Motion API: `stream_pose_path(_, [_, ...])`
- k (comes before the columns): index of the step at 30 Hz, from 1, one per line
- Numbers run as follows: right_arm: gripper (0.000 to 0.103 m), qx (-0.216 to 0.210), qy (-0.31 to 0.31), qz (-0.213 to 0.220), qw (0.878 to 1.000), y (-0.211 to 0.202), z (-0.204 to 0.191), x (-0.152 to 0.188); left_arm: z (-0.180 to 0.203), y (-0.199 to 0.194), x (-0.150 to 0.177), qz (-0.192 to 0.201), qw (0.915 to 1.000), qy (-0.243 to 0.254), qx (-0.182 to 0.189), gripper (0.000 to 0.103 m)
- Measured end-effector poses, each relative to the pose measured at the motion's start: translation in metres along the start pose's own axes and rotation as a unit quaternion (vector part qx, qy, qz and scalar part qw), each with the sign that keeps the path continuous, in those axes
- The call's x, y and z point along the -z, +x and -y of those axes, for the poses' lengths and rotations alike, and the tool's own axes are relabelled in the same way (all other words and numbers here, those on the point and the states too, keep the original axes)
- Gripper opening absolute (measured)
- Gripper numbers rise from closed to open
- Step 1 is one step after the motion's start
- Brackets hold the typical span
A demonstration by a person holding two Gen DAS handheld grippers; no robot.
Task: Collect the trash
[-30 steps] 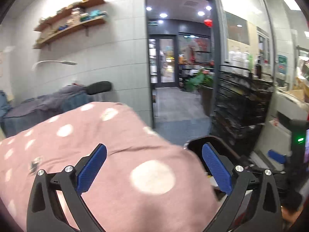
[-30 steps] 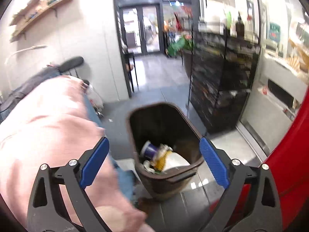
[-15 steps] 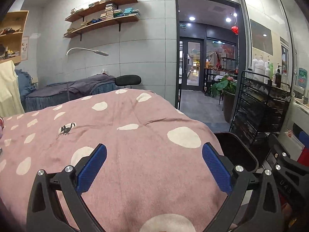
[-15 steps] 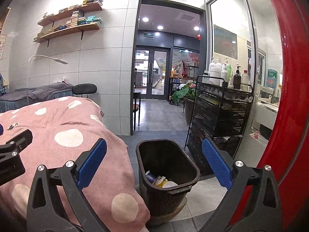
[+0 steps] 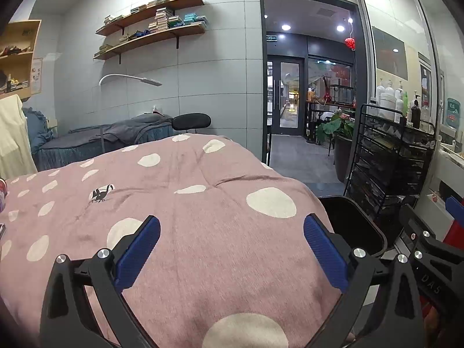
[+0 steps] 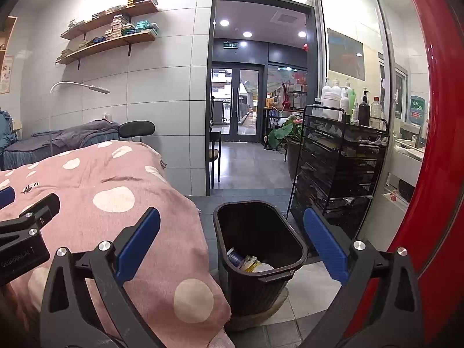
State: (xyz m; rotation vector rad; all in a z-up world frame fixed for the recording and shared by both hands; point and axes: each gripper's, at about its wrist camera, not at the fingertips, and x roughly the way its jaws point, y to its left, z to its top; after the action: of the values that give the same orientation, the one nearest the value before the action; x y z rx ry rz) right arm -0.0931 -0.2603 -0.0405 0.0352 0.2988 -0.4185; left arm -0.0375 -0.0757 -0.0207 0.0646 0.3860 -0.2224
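Pink dotted blanket (image 5: 203, 232) near black wire rack (image 6: 339, 179)

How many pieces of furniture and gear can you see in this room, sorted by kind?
Beds: 2, the pink spotted bed and the grey bed
Trash bin: 1
Wall shelves: 2
Black wire rack: 1
Claws: 2, left claw and right claw, both open and empty
Total: 8

A bed (image 5: 203, 203) under a pink blanket (image 6: 116, 197) with white dots; beside it on the tiled floor (image 6: 249, 168) stands a black bin (image 6: 258, 261) holding trash (image 6: 250, 262)
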Motion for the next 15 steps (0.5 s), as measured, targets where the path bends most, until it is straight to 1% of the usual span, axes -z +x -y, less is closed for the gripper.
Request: stream_pose_path(15, [0.098,-0.003,0.002,-0.005,1.0,0.0017,0.0019,0.0005,0.0008,0.0002,0.0007,0.0,1.0,0.0,0.001,0.098])
